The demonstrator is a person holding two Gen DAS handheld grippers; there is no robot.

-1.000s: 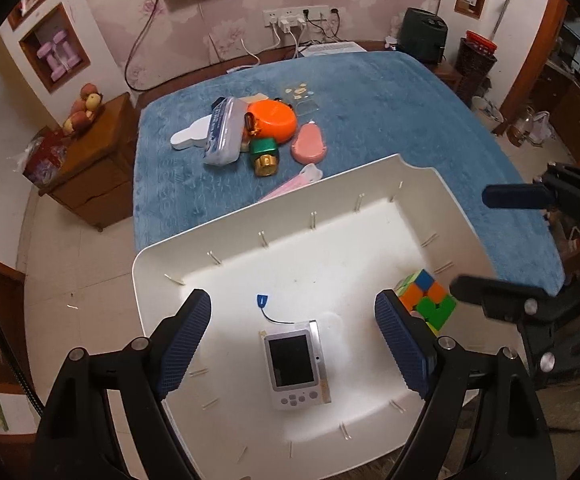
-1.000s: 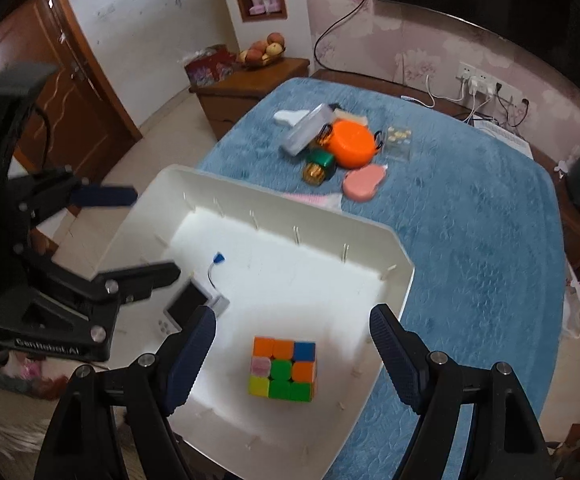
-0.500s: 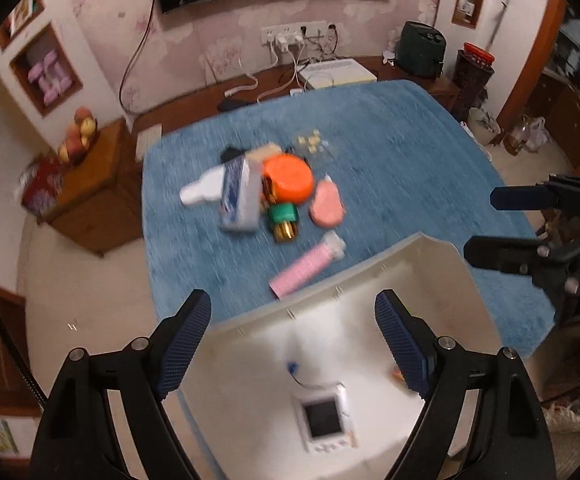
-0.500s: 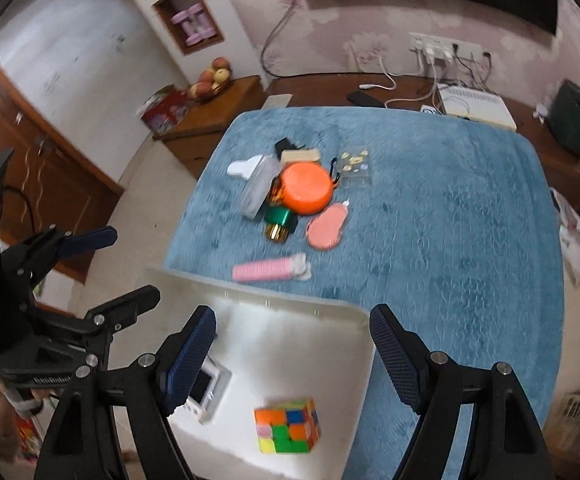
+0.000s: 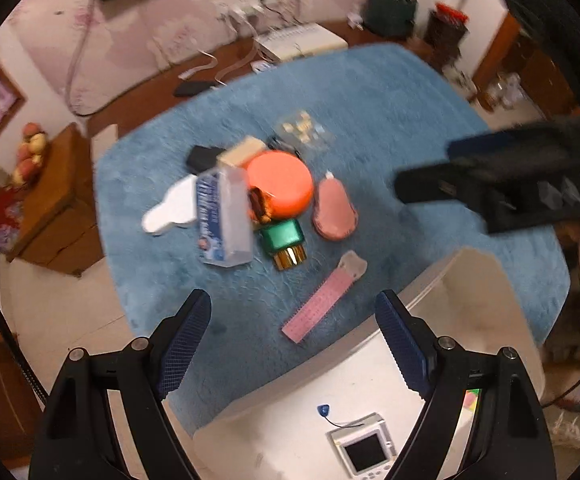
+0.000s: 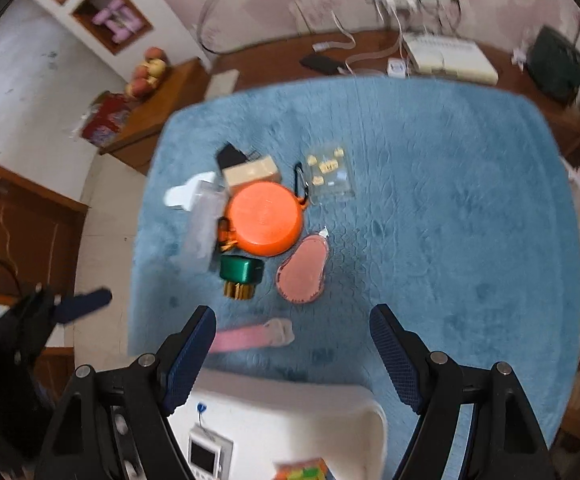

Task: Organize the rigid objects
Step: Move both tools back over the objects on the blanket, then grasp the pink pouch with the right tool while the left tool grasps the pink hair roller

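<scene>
A handheld game console [image 5: 366,454] lay in the bin [image 5: 486,300], nearer than the comb [image 5: 322,300] on the tablecloth [image 5: 390,112].

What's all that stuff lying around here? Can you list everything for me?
Round case: 1, orange, mid-cloth.
Clear box: 1, blue print, left of the case.
Green-gold object: 1, below the case.
Oval pad: 1, pink, right of that.
Pink strip: 1, nearest the bin.
Sticker sheet: 1, yellowish, far side.
Bin: 1, white, near edge.
Handheld gadget: 1, white, in bin.
Puzzle cube: 1, multicoloured, in bin.
Tablecloth: 1, blue.
Left tongs: open.
Right tongs: open.
</scene>
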